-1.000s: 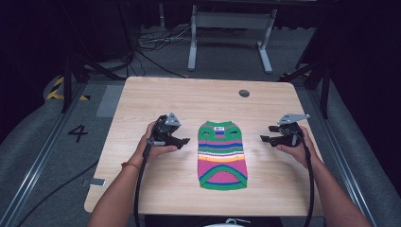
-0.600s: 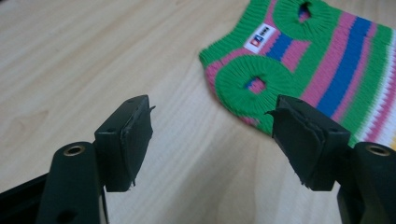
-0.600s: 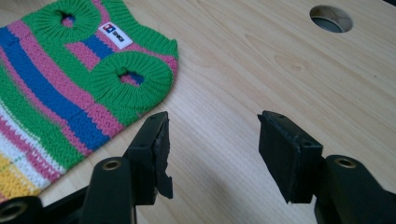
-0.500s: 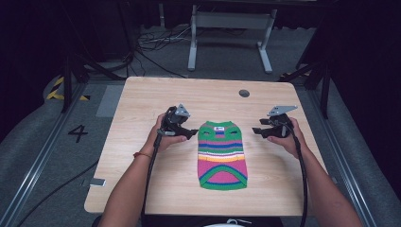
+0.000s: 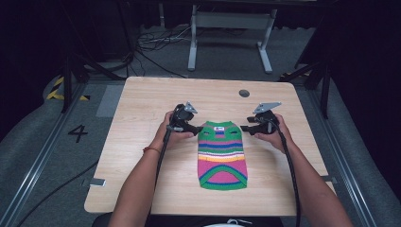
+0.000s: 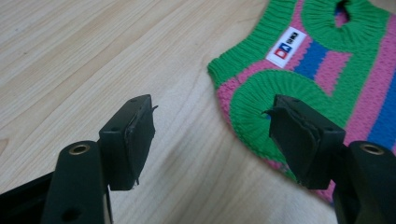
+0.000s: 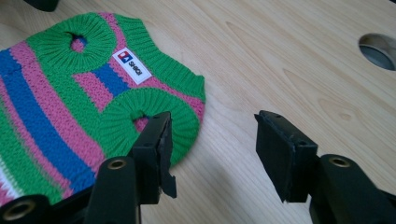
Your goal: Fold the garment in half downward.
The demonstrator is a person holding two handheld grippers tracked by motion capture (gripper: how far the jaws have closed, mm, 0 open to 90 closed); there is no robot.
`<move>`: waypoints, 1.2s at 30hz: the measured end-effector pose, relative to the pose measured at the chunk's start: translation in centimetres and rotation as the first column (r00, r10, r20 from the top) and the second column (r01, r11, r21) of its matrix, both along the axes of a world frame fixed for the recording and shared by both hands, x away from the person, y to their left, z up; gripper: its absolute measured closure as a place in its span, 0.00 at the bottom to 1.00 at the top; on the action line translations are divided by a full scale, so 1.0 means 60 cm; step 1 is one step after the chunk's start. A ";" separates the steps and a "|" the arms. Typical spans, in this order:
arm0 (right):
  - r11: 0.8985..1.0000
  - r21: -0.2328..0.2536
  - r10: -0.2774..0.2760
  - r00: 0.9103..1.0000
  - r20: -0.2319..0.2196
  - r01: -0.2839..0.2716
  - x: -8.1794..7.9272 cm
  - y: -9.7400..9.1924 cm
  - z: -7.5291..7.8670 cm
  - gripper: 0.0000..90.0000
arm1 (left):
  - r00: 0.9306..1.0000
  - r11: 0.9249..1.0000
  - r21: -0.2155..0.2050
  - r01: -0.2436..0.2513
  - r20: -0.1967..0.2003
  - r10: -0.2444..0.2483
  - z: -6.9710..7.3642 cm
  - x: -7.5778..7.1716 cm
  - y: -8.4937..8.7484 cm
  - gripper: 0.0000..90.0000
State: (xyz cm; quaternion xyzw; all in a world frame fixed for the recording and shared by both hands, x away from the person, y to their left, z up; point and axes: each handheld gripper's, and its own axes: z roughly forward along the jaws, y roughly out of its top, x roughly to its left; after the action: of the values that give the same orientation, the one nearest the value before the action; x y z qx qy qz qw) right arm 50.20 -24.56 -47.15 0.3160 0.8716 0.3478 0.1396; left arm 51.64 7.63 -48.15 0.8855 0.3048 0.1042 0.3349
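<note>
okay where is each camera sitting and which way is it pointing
High view: above the person's side, facing forward and down on the table; forearms, left gripper, right gripper.
Left gripper view: rides that gripper, along its jaws at the sweater.
Right gripper view: the same from the opposite side.
All share the sweater's white label.

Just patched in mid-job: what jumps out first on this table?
A small striped sweater in green, pink and blue lies flat at the middle of the wooden table, its white label near the collar. The left gripper and right gripper flank its far corners; their jaws have just been closing, with nothing pinched yet. In each gripper view, one finger sits over a green armhole, the other over bare wood.
</note>
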 end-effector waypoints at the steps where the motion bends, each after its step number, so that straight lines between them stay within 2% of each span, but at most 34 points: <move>1: 1.000 -0.003 0.002 1.000 0.000 -0.002 0.005 0.008 -0.003 0.54 | 1.000 1.000 0.000 0.000 0.000 0.000 0.000 0.000 0.000 0.37; 2: 1.000 -0.003 0.002 1.000 0.000 -0.002 0.005 0.008 -0.003 0.54 | 1.000 1.000 -0.012 -0.017 0.012 0.017 -0.002 0.003 -0.004 0.37; 3: 1.000 -0.004 0.005 1.000 -0.003 -0.005 0.009 0.013 -0.006 0.55 | 0.999 1.000 -0.001 -0.023 0.028 0.023 -0.002 0.005 -0.009 0.37; 5: 1.000 -0.006 -0.002 1.000 -0.005 0.002 0.018 0.021 -0.008 0.56 | 1.000 1.000 0.003 -0.019 0.004 0.019 -0.005 0.010 -0.016 0.38; 7: 1.000 0.003 -0.002 1.000 -0.003 0.002 0.023 0.025 -0.010 0.57 | 1.000 1.000 0.011 -0.023 0.007 0.023 -0.008 0.015 -0.025 0.38; 9: 1.000 0.012 -0.006 1.000 -0.018 0.006 0.031 0.029 -0.014 0.59 | 0.999 0.999 0.004 -0.032 -0.007 0.032 -0.011 0.021 -0.032 0.38; 13: 1.000 0.001 -0.015 0.999 -0.029 0.015 0.043 0.037 -0.021 0.61 | 0.999 0.999 0.010 -0.049 -0.015 0.049 -0.018 0.031 -0.042 0.39; 14: 1.000 0.003 -0.017 0.999 -0.029 0.018 0.046 0.038 -0.022 0.61 | 0.998 0.999 -0.001 -0.051 -0.029 0.051 -0.020 0.034 -0.044 0.40; 17: 1.000 0.009 -0.016 0.999 -0.034 0.016 0.053 0.042 -0.026 0.62 | 0.998 0.999 -0.007 -0.053 -0.032 0.053 -0.021 0.037 -0.044 0.41; 21: 1.000 -0.007 -0.025 0.998 -0.054 0.025 0.063 0.050 -0.038 0.62 | 0.997 0.998 -0.026 -0.055 -0.057 0.053 -0.026 0.042 -0.042 0.43; 25: 0.999 0.012 -0.034 0.998 -0.060 0.035 0.069 0.052 -0.040 0.63 | 0.996 0.998 -0.044 -0.049 -0.071 0.046 -0.030 0.045 -0.040 0.44; 27: 0.999 0.023 -0.025 0.997 -0.067 0.027 0.070 0.055 -0.040 0.63 | 0.996 0.998 -0.037 -0.046 -0.081 0.043 -0.028 0.048 -0.040 0.43; 32: 1.000 0.028 -0.009 0.998 -0.063 0.011 0.070 0.064 -0.034 0.62 | 0.997 0.998 -0.038 -0.046 -0.065 0.044 -0.025 0.050 -0.045 0.38; 34: 1.000 0.011 -0.005 0.998 -0.066 0.006 0.070 0.067 -0.036 0.62 | 0.997 0.999 -0.024 -0.047 -0.068 0.046 -0.026 0.051 -0.048 0.38; 35: 1.000 0.002 -0.009 0.998 -0.070 0.009 0.071 0.068 -0.038 0.61 | 0.996 0.998 -0.034 -0.049 -0.074 0.047 -0.028 0.051 -0.050 0.37; 36: 1.000 0.009 -0.016 0.997 -0.074 0.017 0.072 0.068 -0.040 0.61 | 0.996 0.999 -0.021 -0.045 -0.077 0.044 -0.030 0.051 -0.052 0.39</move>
State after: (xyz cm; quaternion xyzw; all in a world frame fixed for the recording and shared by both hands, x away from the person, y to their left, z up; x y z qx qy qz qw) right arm 54.54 -20.50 -49.57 0.3366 0.8717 0.3392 0.1088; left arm 54.69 4.51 -49.96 0.8779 0.3382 0.0744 0.3307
